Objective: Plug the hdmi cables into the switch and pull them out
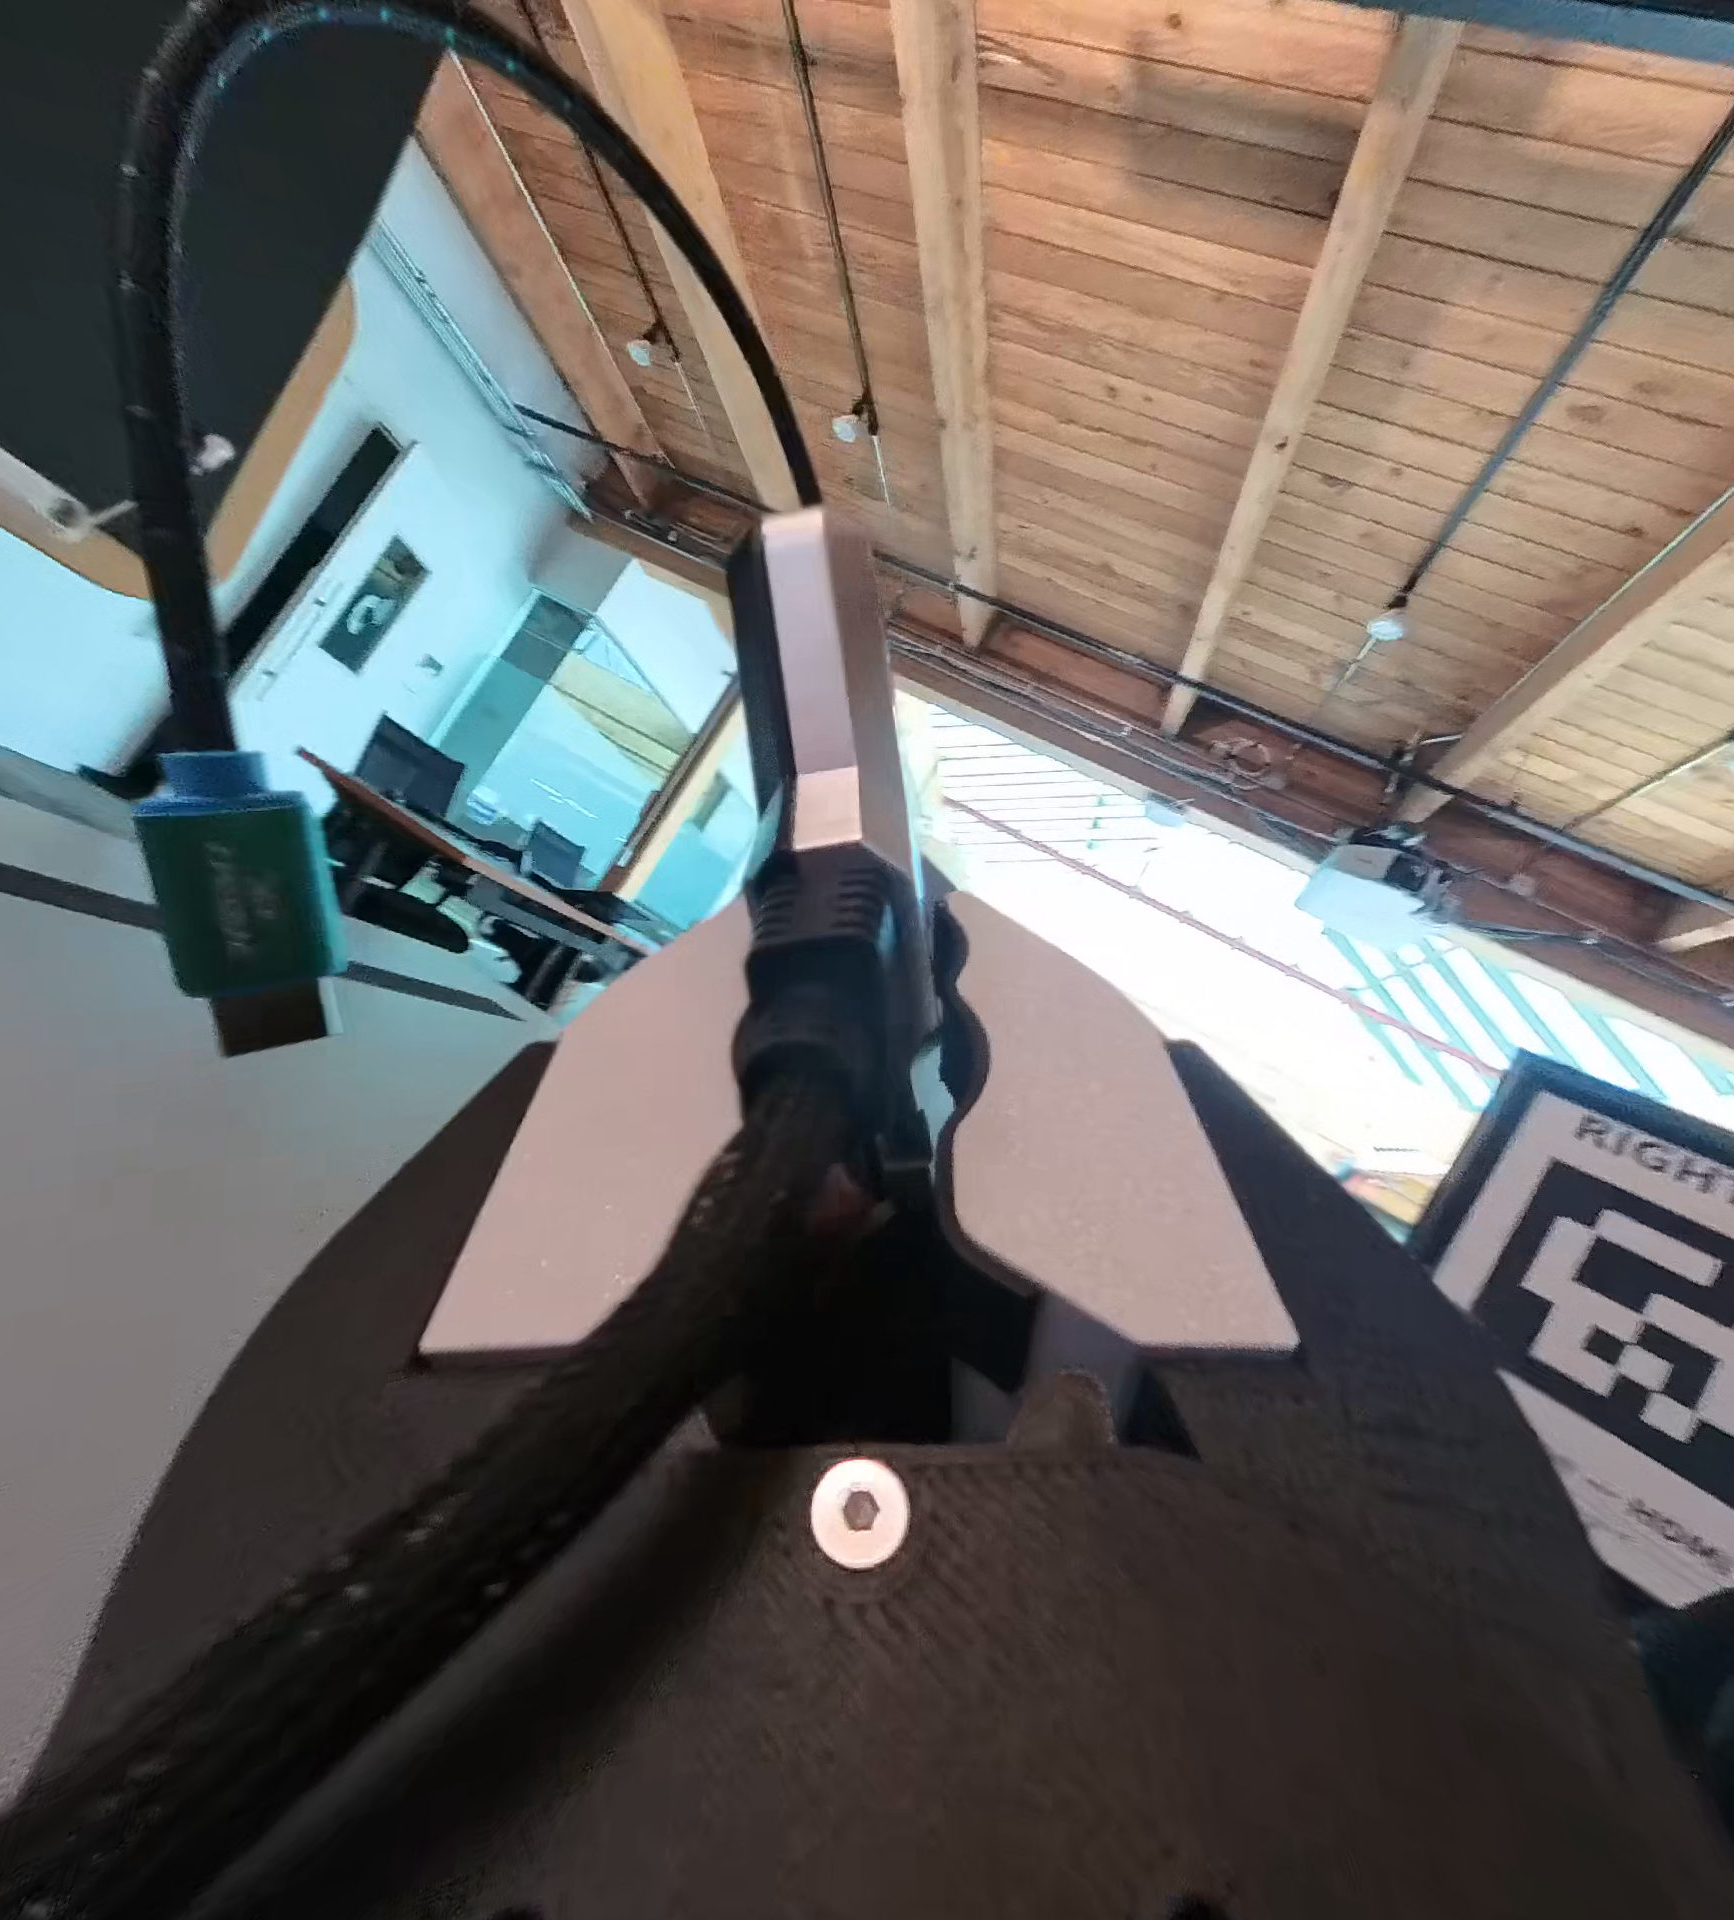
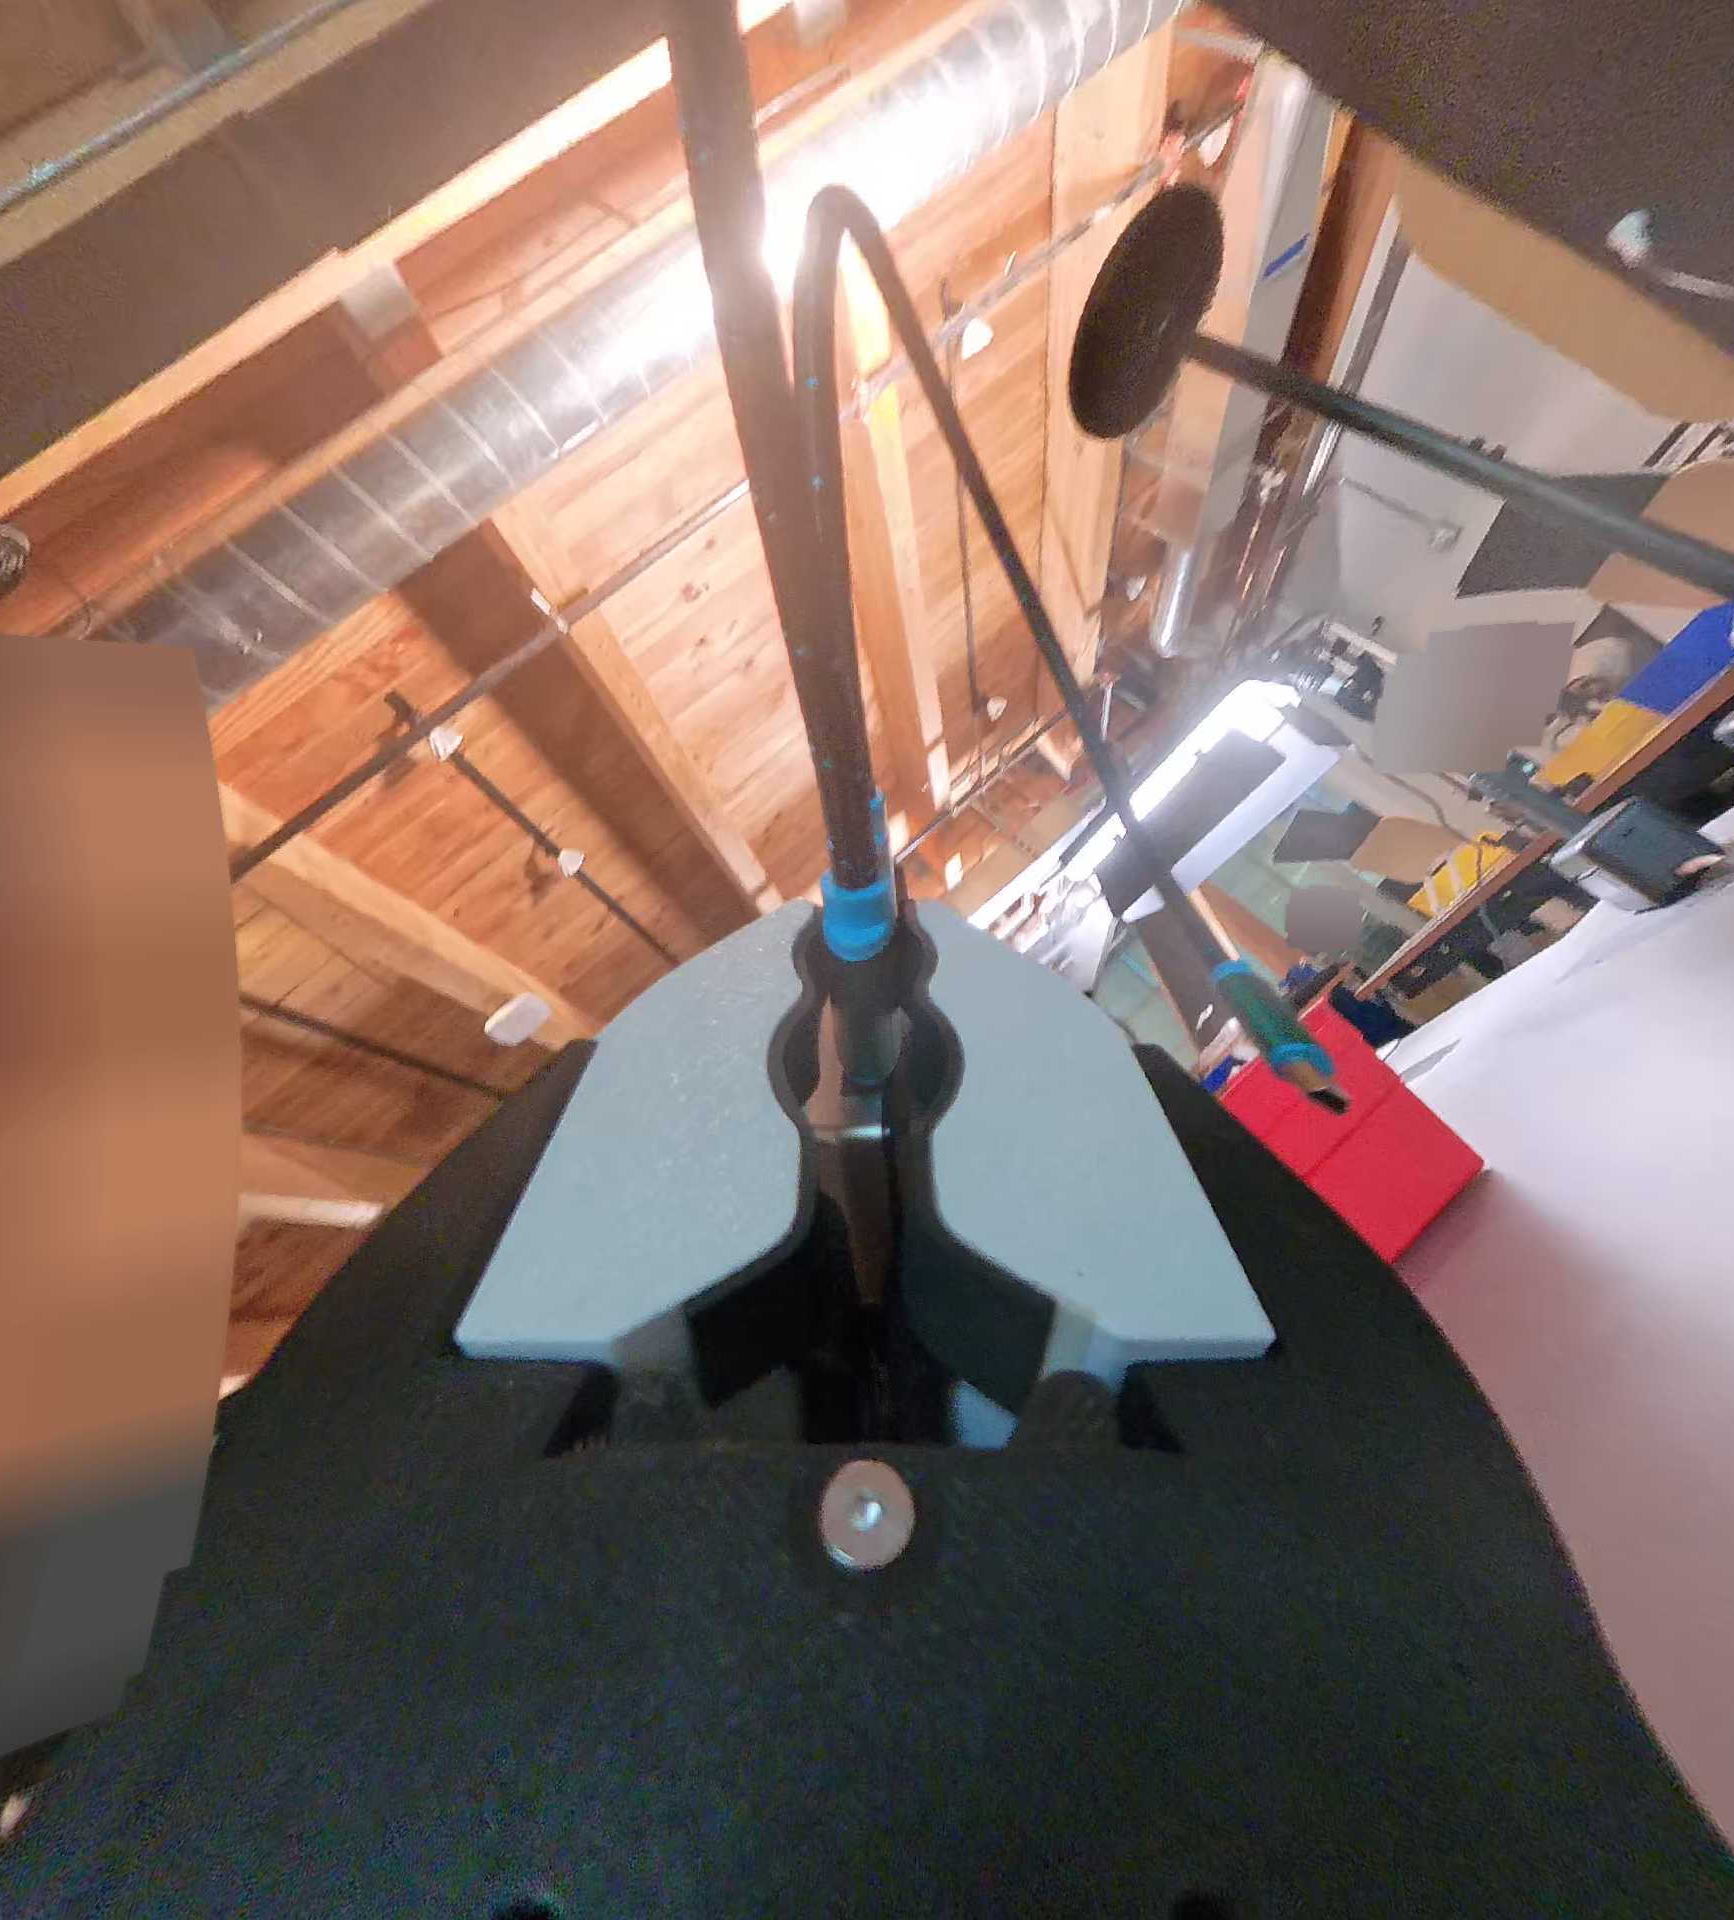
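Note:
In the left wrist view my left gripper [image 1: 873,935] points up at the ceiling. It is shut on a thin silver hdmi switch [image 1: 827,665], held edge-on. A black hdmi plug [image 1: 816,956] sits in the switch's near end, and its braided cable [image 1: 489,1455] runs down-left. A green hdmi plug [image 1: 239,904] hangs free at the left. Its black cable [image 1: 156,312] arcs over and passes behind the switch's top. My right gripper [image 2: 858,966] is shut on an hdmi plug with a blue collar [image 2: 850,920]. Its cable [image 2: 821,520] rises, and a loop drops to a dangling green plug [image 2: 1289,1049].
A white table [image 2: 1621,1299] lies at the right with a red box [image 2: 1362,1153] on its edge. A black disc on a rod [image 2: 1143,312] stands above. The right gripper's square marker tag [image 1: 1652,1299] shows close by in the left wrist view. The wooden ceiling [image 1: 1258,260] is overhead.

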The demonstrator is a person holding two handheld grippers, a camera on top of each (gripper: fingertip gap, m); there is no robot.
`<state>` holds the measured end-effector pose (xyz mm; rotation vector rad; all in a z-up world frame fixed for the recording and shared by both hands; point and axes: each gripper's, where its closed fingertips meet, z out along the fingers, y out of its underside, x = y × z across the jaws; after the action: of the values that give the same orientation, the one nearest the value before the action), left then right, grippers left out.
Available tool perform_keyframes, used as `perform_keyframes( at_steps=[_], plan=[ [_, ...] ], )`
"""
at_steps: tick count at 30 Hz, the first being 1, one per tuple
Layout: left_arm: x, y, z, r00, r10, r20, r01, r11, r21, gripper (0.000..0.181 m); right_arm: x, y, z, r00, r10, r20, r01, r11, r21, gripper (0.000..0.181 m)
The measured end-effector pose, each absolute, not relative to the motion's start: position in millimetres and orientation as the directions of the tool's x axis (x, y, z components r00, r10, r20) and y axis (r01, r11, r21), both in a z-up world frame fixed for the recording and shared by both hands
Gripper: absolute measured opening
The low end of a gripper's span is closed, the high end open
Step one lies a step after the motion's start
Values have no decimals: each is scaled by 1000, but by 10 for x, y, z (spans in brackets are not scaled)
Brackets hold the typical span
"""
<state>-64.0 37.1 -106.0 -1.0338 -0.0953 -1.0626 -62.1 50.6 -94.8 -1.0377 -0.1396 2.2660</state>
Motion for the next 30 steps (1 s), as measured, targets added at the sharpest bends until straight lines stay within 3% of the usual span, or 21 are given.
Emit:
perform_keyframes(
  at_steps=[9,11,16,19,23,26,30],
  plan=[
    [-952,171,-914,263,-796,546,925,46,-378,22,-806,133,-999,-353,792,-498,-393,-608,-689,13],
    [-977,165,-905,282,-791,543,923,70,-377,23,-813,132,-1009,-367,773,-518,-391,-633,-668,13],
    [-868,285,-1005,304,-741,599,899,14,-438,24,-749,261,-1048,-515,573,-638,-340,-819,-462,17],
    [-872,296,-1038,309,-729,611,891,-4,-455,24,-781,267,-1089,-450,624,-640,-344,-782,-521,17],
    [-821,390,-1150,358,-669,651,855,-45,-517,21,-859,244,-1206,-342,688,-640,-288,-725,-625,34],
    [-808,390,-1151,354,-671,651,855,-50,-517,22,-953,151,-1312,-345,660,-667,-186,-745,-641,22],
    [-788,399,-1133,391,-668,633,839,-23,-543,22,-908,202,-1271,-335,680,-652,-239,-731,-639,20]
  ],
)
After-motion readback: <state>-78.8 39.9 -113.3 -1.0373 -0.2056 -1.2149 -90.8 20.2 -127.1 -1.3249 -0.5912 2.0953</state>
